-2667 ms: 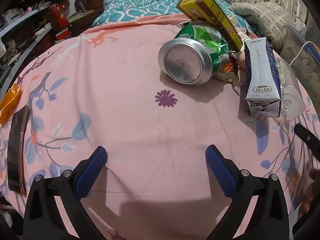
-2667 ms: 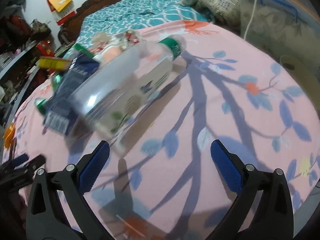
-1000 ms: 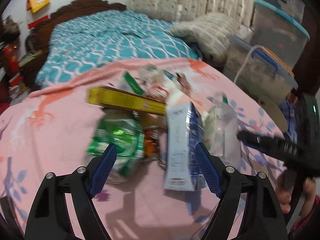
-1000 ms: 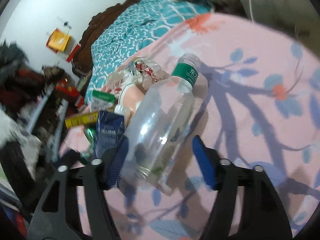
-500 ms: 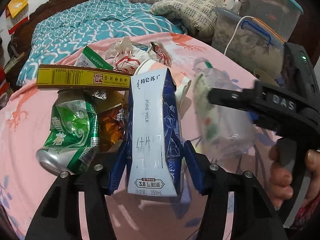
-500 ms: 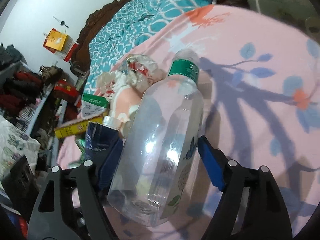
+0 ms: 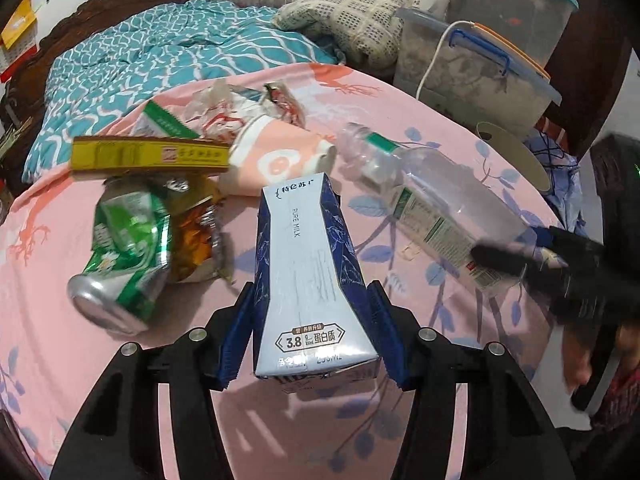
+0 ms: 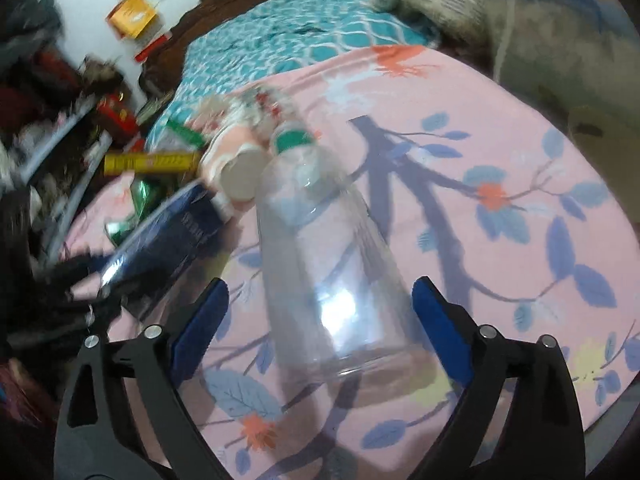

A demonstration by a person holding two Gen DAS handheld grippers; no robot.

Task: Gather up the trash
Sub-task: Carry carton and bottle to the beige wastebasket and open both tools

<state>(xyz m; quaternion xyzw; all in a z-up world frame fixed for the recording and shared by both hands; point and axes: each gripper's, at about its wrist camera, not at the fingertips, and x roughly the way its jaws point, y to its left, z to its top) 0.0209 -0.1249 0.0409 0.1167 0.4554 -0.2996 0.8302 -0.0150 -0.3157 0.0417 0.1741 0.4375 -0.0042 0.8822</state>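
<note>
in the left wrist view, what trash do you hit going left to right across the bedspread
green can → orange wrapper → milk carton, held in the left gripper → plastic bottle, its base at the right gripper

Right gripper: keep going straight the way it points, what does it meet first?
The clear plastic bottle with the green cap, already lying between the open jaws of the right gripper; contact with the pads is unclear in the blur.
</note>
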